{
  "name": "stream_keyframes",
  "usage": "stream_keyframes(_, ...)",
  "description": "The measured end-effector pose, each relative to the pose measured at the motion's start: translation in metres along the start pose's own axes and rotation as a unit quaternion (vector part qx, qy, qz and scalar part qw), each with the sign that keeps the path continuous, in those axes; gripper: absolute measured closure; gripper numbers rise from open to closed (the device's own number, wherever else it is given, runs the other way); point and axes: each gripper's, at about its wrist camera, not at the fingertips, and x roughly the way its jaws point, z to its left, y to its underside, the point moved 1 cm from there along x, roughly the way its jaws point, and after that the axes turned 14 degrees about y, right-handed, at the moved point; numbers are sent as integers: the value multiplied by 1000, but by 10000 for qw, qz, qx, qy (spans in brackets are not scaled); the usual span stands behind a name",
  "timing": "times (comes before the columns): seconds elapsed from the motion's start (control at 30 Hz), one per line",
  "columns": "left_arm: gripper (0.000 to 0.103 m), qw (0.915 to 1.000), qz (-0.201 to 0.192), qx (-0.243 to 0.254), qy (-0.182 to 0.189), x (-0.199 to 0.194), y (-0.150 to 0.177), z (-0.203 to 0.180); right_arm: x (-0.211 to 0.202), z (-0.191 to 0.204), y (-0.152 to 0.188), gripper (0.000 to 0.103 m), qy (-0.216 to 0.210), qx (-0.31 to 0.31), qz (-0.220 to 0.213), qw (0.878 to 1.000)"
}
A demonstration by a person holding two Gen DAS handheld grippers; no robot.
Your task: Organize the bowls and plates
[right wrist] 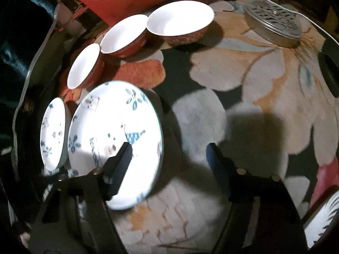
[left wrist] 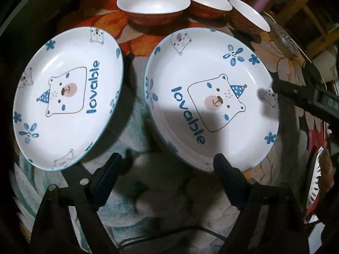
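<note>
Here, two bear plates lie side by side on the floral worktop, three red bowls lined behind. Left gripper and right gripper hover open, holding nothing.

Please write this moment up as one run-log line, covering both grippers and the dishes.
left gripper: open, above gap between two bear plates | right gripper: open, empty, straddling right plate's rim | three red bowls: unstacked behind
</note>
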Motion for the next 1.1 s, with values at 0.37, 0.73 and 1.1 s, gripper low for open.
stream_keyframes(0.37,62,9997,139,87,176,17,-16,-5,22,16,-3,93,3,-573,281,9980)
stream_keyframes(0.73,68,9991,180,211,310,19,-21,-6,9,3,45,91,-133,-703,533,9960)
stream_keyframes(1.1,68,9985,192,425,274,22,-21,-12,8,-6,48,85,-143,-206,596,9979)
